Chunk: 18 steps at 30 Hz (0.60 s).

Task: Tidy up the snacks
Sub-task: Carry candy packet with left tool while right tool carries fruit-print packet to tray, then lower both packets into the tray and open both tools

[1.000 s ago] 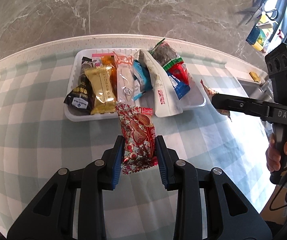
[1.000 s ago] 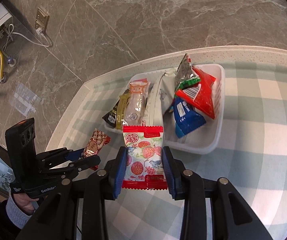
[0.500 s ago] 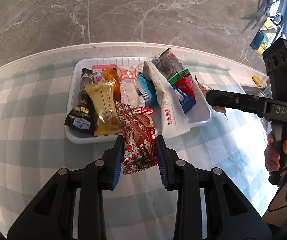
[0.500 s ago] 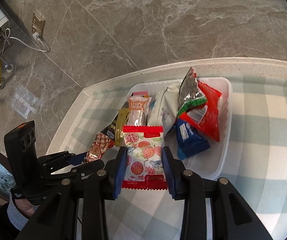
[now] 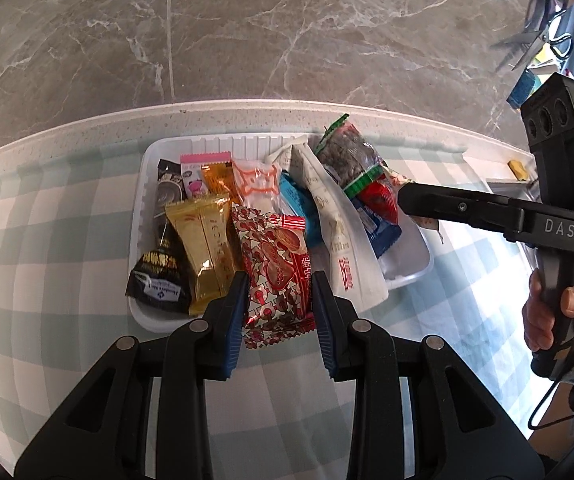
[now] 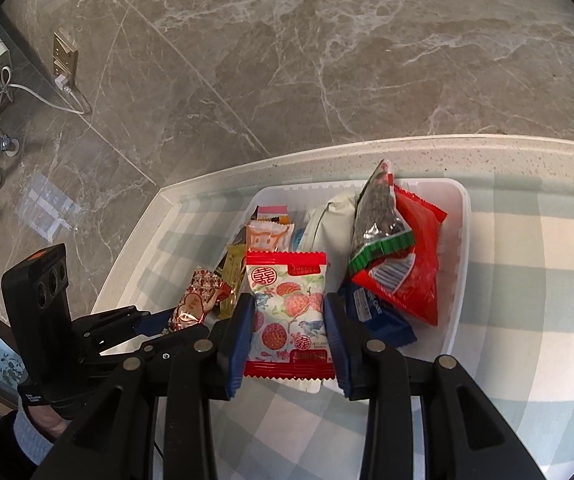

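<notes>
A red-patterned snack packet [image 5: 277, 268] is clamped in the left hand-held gripper [image 5: 278, 300] at the tray's [image 5: 223, 142] 6 o'clock edge; a floral packet [image 6: 289, 312] is pinched by the right hand-held gripper [image 6: 290, 320] over the same tray.

Each view looks forward and steeply down along its own claw's two fingers, close above the checked tablecloth [image 5: 47, 272]. The left wrist view faces the white tray [image 5: 143, 184] head-on, just ahead of its fingertips. The right wrist view faces the same tray [image 6: 461, 216] from its right side. Both views share the tray, the counter edge and the marble floor [image 6: 327, 60]. Each view shows the other claw at its side.
</notes>
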Motion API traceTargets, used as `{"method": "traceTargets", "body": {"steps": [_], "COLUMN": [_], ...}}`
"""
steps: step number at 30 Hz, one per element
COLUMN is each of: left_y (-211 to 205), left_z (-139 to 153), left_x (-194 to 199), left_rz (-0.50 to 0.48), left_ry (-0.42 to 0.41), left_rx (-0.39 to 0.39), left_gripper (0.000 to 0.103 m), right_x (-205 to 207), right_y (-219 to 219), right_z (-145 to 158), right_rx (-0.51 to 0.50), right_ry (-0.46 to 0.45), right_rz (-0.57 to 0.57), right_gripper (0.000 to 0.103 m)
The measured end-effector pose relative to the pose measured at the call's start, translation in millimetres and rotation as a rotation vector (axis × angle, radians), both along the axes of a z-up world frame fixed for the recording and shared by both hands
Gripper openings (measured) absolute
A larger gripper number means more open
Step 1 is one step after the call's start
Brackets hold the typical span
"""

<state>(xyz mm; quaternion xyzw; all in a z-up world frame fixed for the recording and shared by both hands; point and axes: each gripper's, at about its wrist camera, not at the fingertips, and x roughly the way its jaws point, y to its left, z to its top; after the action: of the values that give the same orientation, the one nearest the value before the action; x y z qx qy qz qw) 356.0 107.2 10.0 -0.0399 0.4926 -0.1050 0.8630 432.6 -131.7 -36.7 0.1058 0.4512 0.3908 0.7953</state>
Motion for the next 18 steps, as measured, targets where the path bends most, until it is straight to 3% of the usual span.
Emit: {"method": "traceTargets", "body": {"steps": [18], "left_y": [-7.3], "left_z": [0.8], "left_x": [28.4], "left_rz": [-0.007], "left_ry": [-0.013], "left_rx": [-0.007], "left_gripper": [0.029], "right_x": [27.2], "right_y": [12.0], "right_z": [-2.0], "right_rx": [-0.010], "right_ry": [-0.010], "right_rz": [-0.006], "right_gripper": [0.038]}}
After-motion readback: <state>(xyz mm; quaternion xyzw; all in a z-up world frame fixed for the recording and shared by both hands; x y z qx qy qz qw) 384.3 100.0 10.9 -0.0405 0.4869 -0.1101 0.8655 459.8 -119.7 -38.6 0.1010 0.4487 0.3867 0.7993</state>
